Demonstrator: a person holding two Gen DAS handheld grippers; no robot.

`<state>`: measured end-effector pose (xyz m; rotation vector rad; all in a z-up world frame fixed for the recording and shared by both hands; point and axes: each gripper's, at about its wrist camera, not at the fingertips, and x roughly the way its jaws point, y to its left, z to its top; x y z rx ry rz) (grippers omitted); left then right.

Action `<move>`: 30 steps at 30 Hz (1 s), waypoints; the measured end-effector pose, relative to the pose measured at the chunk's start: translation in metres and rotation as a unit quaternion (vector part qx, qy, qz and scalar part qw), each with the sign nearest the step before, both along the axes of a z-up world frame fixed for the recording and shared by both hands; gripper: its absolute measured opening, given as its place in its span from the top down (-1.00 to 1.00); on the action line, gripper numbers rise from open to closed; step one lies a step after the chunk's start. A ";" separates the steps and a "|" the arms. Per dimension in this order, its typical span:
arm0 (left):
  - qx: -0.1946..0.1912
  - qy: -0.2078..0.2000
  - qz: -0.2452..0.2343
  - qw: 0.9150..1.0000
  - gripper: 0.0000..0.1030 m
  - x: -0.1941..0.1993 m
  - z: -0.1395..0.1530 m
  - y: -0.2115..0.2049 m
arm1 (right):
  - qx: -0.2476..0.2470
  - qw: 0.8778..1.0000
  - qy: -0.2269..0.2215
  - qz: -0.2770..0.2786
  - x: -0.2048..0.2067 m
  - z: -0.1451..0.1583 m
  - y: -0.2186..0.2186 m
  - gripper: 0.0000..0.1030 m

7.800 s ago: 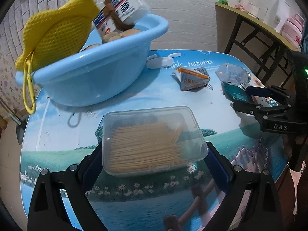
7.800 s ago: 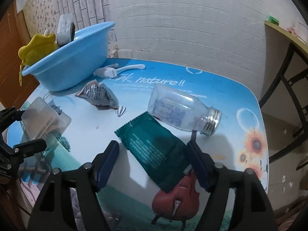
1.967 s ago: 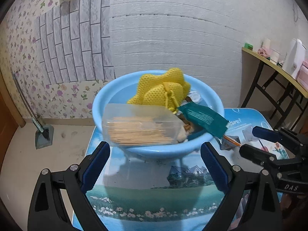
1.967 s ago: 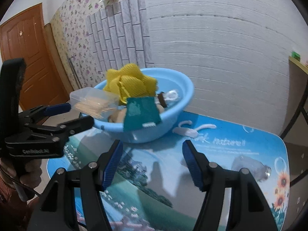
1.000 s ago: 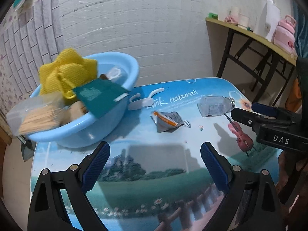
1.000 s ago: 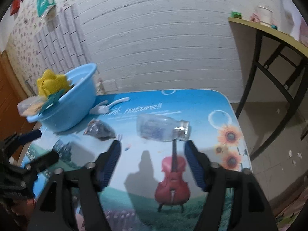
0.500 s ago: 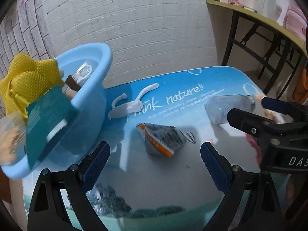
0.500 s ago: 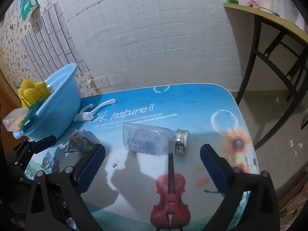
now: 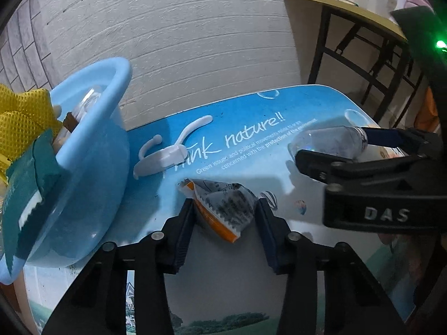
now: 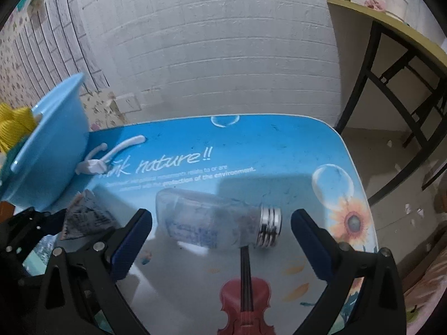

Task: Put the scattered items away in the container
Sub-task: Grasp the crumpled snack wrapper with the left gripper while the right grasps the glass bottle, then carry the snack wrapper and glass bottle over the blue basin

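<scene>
Left wrist view: the left gripper [image 9: 225,217] is closing in on the crumpled snack packet [image 9: 223,206], which is lying on the printed table [image 9: 251,128] just right of the blue basin [image 9: 92,173]. Its jaws have just been narrowing, and both pads are now sitting against the packet's sides, w/ the packet between them and still resting on the tabletop. The basin, at far left, is holding a yellow mesh item [image 9: 19,120] and a green packet [image 9: 25,189] that is hanging over its near rim. A white plastic hook [image 9: 167,150] is lying on the table between basin and printed lettering, apart from the packet.

Right wrist view: the right gripper [image 10: 220,240] is hovering w/ its jaws spread wide, having just been opening. The clear bottle [image 10: 212,220], lying on its side w/ metal cap [image 10: 269,227] pointing right, is sitting between the fingers; neither pad is touching it. The packet is showing at left, near the left gripper's black frame.
</scene>
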<state>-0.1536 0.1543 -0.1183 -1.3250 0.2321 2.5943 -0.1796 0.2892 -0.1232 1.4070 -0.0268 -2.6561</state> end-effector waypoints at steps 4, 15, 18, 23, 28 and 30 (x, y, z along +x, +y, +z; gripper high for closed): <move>0.010 -0.005 0.002 1.000 0.18 0.003 0.003 -0.003 | -0.010 1.000 -0.015 -0.002 -0.002 -0.005 0.002 -0.72; 0.032 0.014 0.008 0.999 0.18 0.028 0.024 -0.011 | -0.038 0.999 0.010 0.016 0.024 0.016 0.010 -0.71; 0.041 0.033 0.007 0.999 0.18 0.038 0.040 -0.014 | -0.039 0.999 0.019 0.026 0.033 0.024 0.007 -0.71; 0.044 0.060 0.012 0.997 0.18 0.055 0.062 -0.025 | -0.041 0.998 0.033 0.033 0.045 0.039 -0.001 -0.71; 0.052 0.077 0.033 0.995 0.18 0.071 0.079 -0.045 | -0.051 0.997 0.046 0.044 0.056 0.055 -0.013 -0.71; 0.056 0.084 0.042 0.994 0.18 0.078 0.083 -0.054 | -0.059 0.996 0.049 0.050 0.059 0.060 -0.020 -0.71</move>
